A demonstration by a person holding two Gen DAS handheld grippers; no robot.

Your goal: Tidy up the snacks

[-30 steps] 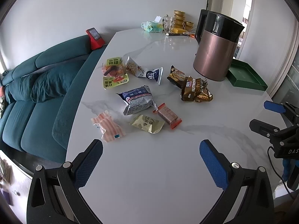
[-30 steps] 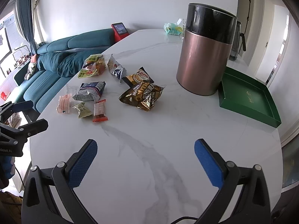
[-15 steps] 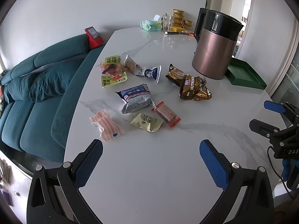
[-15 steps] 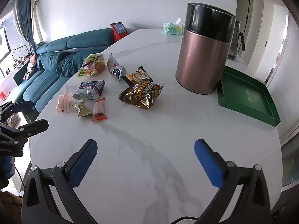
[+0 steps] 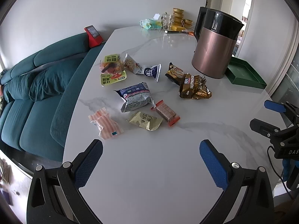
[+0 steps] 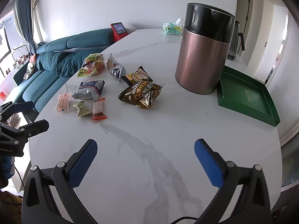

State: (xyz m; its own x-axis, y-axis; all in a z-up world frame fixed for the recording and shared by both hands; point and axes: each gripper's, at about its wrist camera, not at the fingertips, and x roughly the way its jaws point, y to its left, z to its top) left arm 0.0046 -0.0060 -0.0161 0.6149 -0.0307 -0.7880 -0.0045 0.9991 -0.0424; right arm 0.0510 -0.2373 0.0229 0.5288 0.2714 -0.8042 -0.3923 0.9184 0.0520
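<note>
The right wrist view shows the whole inside of the green tray (image 6: 248, 98), and nothing is in it. In the left wrist view the tray (image 5: 243, 72) is partly hidden behind the big copper kettle (image 5: 214, 46). Only the left wrist view shows the gold cups (image 5: 178, 16) and a glass by the far edge of the table (image 5: 149, 168).

The table is white marble. A teal sofa (image 5: 37, 85) runs along its left edge. The kettle stands near the right edge, just beside the tray.

The snacks (image 5: 142, 93) lie loose in the middle of the table, well apart from the tray. The biggest is a brown oat bag (image 6: 143, 95). Smaller ones are a blue pack (image 5: 135, 97), a pink striped pack (image 5: 105, 124) and a red bar (image 5: 165, 113).

The left gripper (image 5: 151, 158) is wide open and holds nothing. The right gripper (image 6: 145, 156) is wide open and empty too. Both hang over the near edge.
</note>
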